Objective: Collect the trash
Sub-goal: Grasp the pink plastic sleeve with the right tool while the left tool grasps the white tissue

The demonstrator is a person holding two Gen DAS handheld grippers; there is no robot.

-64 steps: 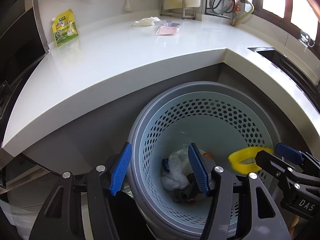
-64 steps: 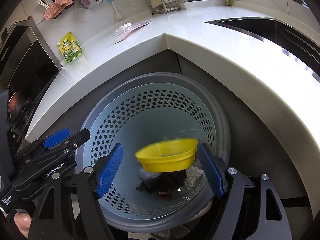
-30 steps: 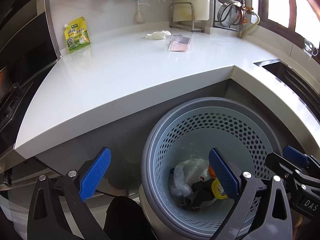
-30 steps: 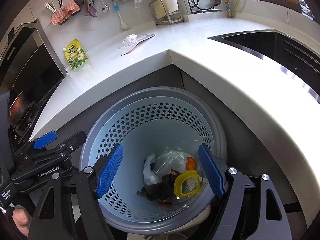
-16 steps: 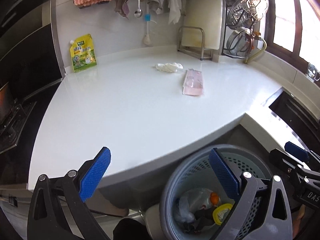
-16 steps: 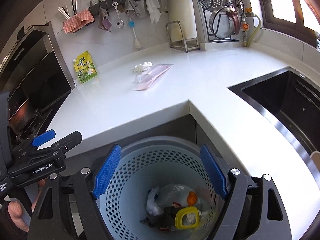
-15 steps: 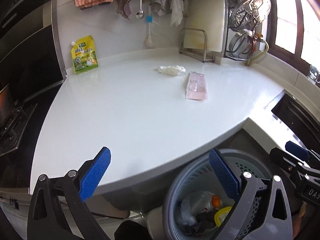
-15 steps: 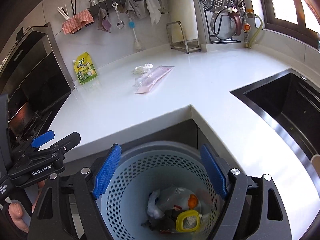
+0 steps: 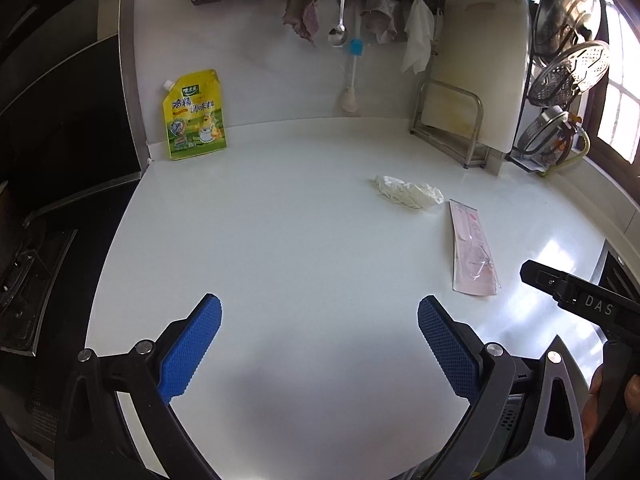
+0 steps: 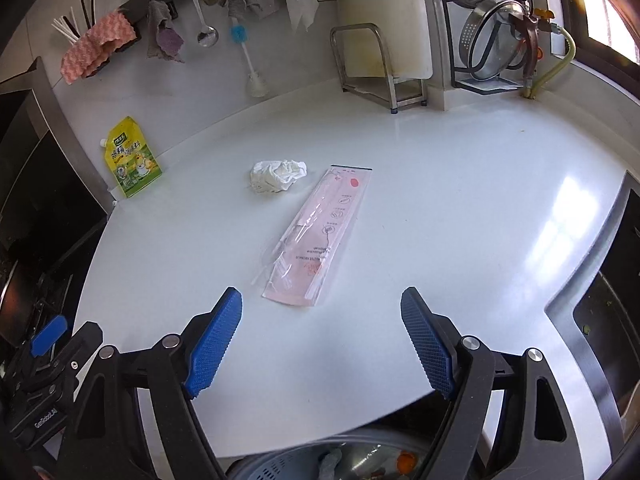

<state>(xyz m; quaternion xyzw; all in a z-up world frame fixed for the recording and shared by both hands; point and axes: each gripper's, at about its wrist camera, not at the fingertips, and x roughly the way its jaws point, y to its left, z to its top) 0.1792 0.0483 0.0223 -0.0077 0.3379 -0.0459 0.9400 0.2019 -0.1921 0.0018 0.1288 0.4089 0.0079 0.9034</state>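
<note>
Right gripper (image 10: 320, 340) wide open, holding nothing, low in frame, aimed at pink plastic wrapper (image 10: 320, 236) lying flat mid-frame on white counter (image 10: 460, 208).
Left gripper (image 9: 318, 344) wide open, empty.
Crumpled tissue (image 10: 278, 176) upper left of wrapper.
Trash basket (image 10: 320, 464) waits at bottom edge.

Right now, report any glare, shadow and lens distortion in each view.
Left wrist view: strong fisheye bends the counter into a bowl; a soft shadow lies between the open left gripper fingers; window glare sits by the pink wrapper. Right wrist view: same bending; bright window reflection on the counter's right side; the open right gripper casts little shadow.
</note>
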